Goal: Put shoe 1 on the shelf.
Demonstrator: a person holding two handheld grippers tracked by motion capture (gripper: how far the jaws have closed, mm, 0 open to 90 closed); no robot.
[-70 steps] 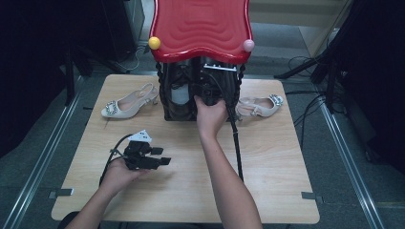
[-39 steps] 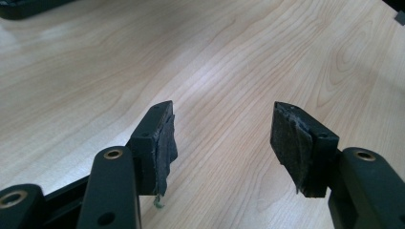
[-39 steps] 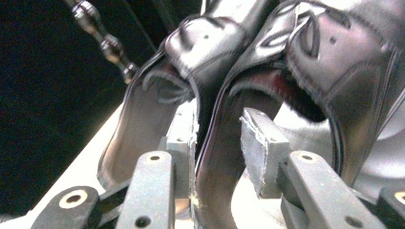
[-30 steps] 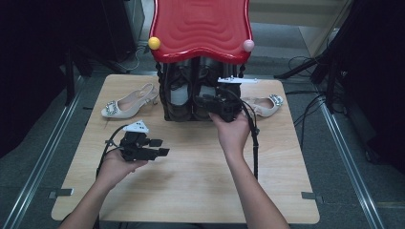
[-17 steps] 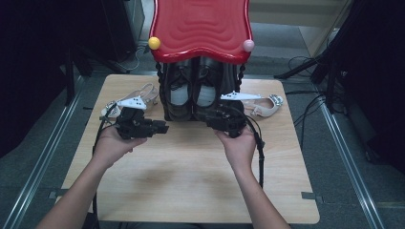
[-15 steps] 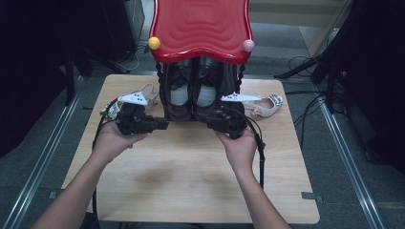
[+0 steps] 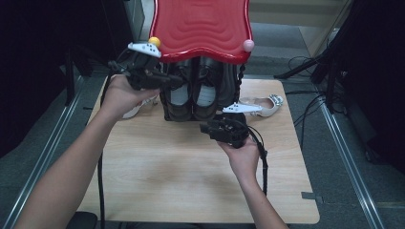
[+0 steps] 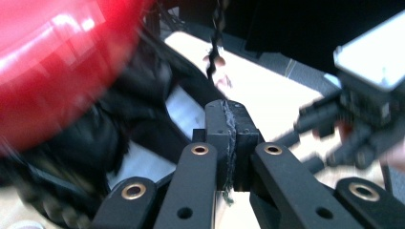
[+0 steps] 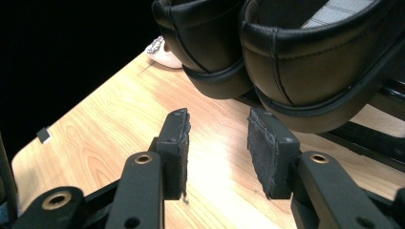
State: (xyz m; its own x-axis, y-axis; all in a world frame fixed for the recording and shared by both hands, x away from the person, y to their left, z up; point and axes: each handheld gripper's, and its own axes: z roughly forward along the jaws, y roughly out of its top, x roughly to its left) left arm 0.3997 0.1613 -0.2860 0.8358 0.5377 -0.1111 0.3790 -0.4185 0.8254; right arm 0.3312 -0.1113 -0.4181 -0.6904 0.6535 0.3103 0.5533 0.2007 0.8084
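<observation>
Counter (image 7: 181, 171) fills the frame's middle; a red-topped rack (image 7: 203, 24) stands at upper centre holding black shoes (image 7: 193, 93). My left claw (image 8: 228, 143), pressed together and holding nothing, hangs upper left beside the rack; my right claw (image 9: 217, 152), spread and just widening, sits empty below the shoes.

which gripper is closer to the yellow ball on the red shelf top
Left. The left gripper is raised just below the yellow ball; the right gripper is low, by the black shoes.
</observation>
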